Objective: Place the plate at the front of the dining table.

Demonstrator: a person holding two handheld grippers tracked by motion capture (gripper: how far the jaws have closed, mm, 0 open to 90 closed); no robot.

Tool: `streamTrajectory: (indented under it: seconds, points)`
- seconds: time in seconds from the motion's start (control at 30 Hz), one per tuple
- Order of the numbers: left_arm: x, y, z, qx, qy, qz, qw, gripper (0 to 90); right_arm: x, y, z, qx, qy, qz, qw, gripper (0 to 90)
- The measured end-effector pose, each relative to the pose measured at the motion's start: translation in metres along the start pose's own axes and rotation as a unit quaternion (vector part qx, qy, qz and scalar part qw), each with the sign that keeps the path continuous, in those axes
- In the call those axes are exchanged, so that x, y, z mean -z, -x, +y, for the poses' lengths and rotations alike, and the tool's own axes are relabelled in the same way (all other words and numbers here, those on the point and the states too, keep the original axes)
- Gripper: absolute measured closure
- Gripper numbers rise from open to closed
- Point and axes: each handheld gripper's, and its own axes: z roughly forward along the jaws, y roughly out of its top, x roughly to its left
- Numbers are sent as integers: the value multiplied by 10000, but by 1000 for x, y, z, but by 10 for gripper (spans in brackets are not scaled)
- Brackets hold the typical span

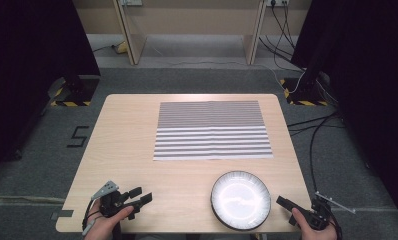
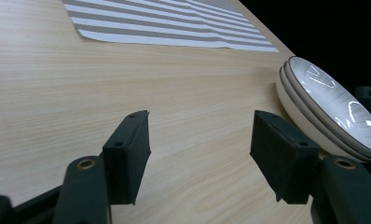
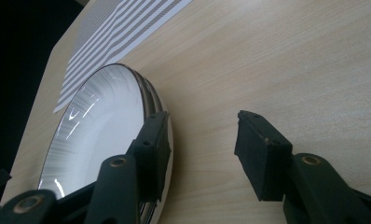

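Observation:
A white plate (image 1: 240, 199) with a dark rim sits near the table's front right. A grey-and-white striped mat (image 1: 212, 130) lies flat at the middle of the table. My left gripper (image 1: 142, 195) rests at the front left, well left of the plate, open and holding nothing. In the left gripper view its jaws (image 2: 200, 122) stand wide over bare wood, with the plate (image 2: 330, 105) off to the right and the mat (image 2: 165, 21) beyond. My right gripper (image 1: 286, 205) is open just right of the plate. In the right gripper view (image 3: 202, 121) one jaw overlaps the plate's rim (image 3: 148, 93) and the other is over bare table; nothing is pinched.
The wooden table (image 1: 127, 150) ends close behind both hands at its front edge. Grey carpet surrounds it, with black cables (image 1: 312, 135) on the right, dark curtains on both sides and a wooden frame (image 1: 132, 45) at the back.

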Motion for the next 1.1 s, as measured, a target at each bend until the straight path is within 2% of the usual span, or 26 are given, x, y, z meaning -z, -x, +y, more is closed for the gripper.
streamTrajectory:
  seconds: [0.1,0.2,0.43,0.53,0.7,1.1]
  points:
    - [-3,5,0,-25,-37,-80,10000,369,1,-2,2,32,-70,29,10000,586]
    - [-9,16,2,-118,-132,-245,9995,370,3,-8,4,134,-180,116,9997,624]
    - [-22,30,10,-248,-232,-478,9983,372,4,-21,13,378,-437,116,9983,713]
    - [-27,35,15,-270,-259,-570,9977,374,2,-26,17,492,-578,84,9971,719]
    - [-37,44,22,-348,-323,-704,9964,376,-2,-30,21,535,-756,71,9957,727]
    - [-64,69,27,-455,-514,-995,9927,394,-10,-37,23,716,-1003,25,9924,792]
